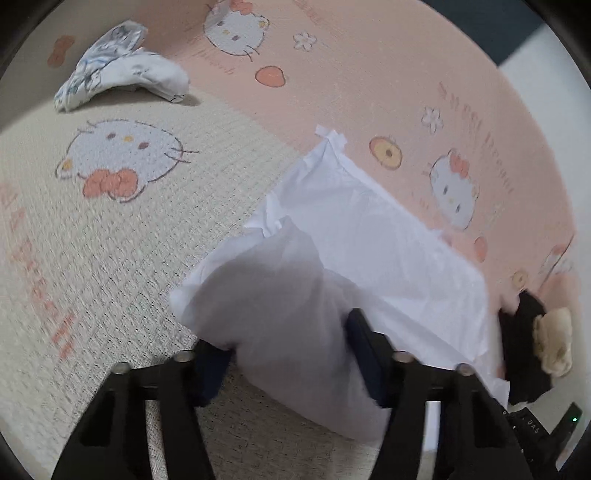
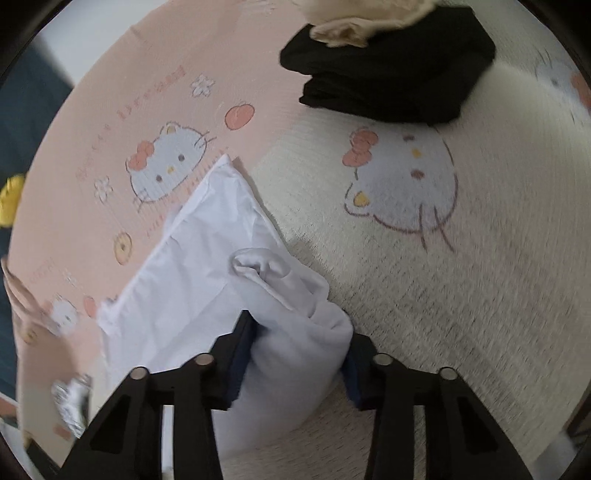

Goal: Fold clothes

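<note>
Nearest the left wrist camera, the left gripper has its jaws pinching a bunched corner of the white garment; the cloth fills the gap between the pads and bulges up over them; in the right wrist view the right gripper pinches another bunched corner the same way, a rolled fold standing just beyond its jaws.

From each pair of jaws the garment runs forward and away; its long axis lies roughly along the line the grippers point, ending in a far hem with a small tab near the pink band of the mat; the body of the cloth lies to the right of the left jaws and to the left of the right jaws, so it lies between the two hands, each holding a near corner; neither hand looks nearer than the other.

My judgement: the coming move carries both near corners forward over the flat part toward the far hem.

Farther off, a crumpled printed cloth lies well apart; a black pile with a cream piece on top sits beyond.
</note>
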The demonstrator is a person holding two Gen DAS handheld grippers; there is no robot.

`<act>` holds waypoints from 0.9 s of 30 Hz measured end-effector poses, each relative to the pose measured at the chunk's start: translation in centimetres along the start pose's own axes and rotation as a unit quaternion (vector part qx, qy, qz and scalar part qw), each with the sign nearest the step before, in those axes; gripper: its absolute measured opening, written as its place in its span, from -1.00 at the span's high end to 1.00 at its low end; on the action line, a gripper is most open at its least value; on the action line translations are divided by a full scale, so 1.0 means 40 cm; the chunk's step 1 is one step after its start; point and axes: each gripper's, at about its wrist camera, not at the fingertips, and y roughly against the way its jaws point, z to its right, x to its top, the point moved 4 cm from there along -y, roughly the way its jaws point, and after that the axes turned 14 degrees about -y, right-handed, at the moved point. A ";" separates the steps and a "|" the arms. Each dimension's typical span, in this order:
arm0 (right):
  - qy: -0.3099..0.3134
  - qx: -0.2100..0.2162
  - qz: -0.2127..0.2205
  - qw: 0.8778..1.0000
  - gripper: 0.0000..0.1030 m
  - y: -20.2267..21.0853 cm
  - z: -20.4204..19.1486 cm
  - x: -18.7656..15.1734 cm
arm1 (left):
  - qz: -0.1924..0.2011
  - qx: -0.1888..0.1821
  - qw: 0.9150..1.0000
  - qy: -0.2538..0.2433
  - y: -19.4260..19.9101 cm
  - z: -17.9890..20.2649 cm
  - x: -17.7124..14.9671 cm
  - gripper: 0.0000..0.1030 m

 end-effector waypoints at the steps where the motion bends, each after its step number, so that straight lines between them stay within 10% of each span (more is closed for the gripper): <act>1: 0.005 -0.001 0.001 1.000 0.40 0.001 -0.002 0.000 | -0.001 0.007 1.000 -0.006 0.002 0.005 0.004 0.25; 10: 0.037 -0.015 0.029 0.999 0.55 0.070 -0.014 -0.003 | 0.017 0.042 0.994 -0.101 0.072 0.066 0.020 0.35; 27: 0.003 0.012 -0.020 1.000 0.55 0.169 0.104 -0.098 | -0.010 0.026 0.995 -0.091 0.199 -0.012 -0.134 0.35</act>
